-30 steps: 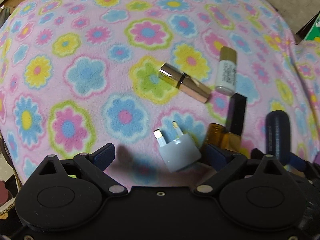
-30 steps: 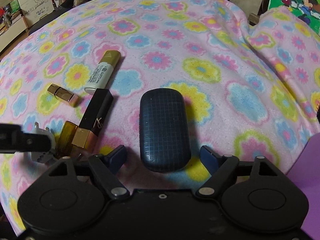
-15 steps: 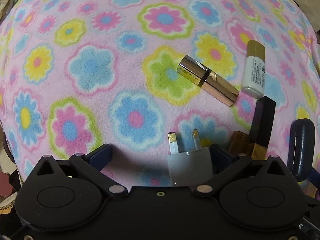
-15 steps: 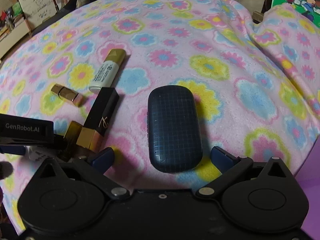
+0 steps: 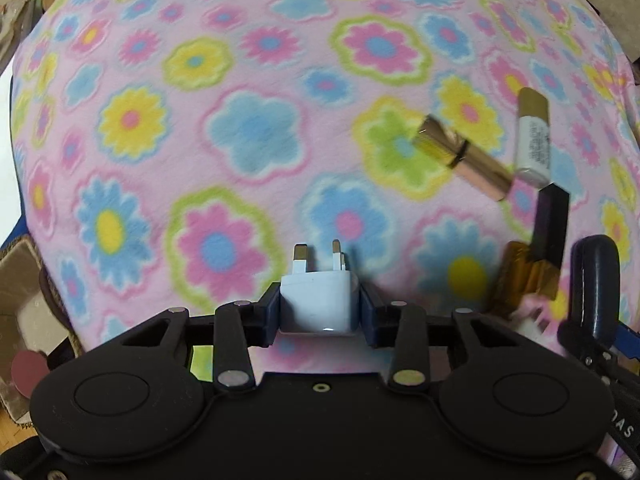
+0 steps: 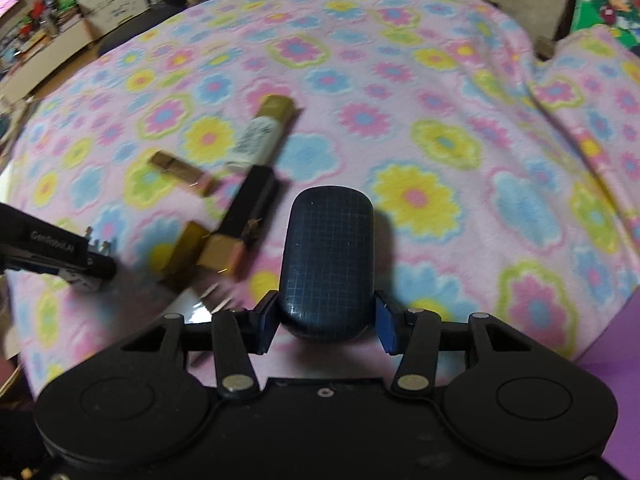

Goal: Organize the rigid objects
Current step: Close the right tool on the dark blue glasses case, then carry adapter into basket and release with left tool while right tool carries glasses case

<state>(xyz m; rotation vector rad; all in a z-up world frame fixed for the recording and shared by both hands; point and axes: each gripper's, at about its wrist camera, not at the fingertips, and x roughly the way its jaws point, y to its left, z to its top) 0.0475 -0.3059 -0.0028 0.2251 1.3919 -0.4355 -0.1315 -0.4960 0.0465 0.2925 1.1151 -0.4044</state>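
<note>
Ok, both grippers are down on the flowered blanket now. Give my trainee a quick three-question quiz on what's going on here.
1. True or false: the left gripper is clamped on the white wall plug.
2. What does the right gripper hold? A) gold lipstick B) dark blue hard case C) white tube
3. Fill in: the plug's prongs point ____ from the left gripper's body.

Key
1. True. The jaws have just closed, pads against its sides.
2. B, the dark blue hard case. The gold lipstick and white tube lie loose on the blanket.
3. Away.

I can't read the label on the white tube (image 5: 534, 148), blurred; beside it, the amber bottle (image 5: 516, 276) smears, its lower end hidden.
</note>
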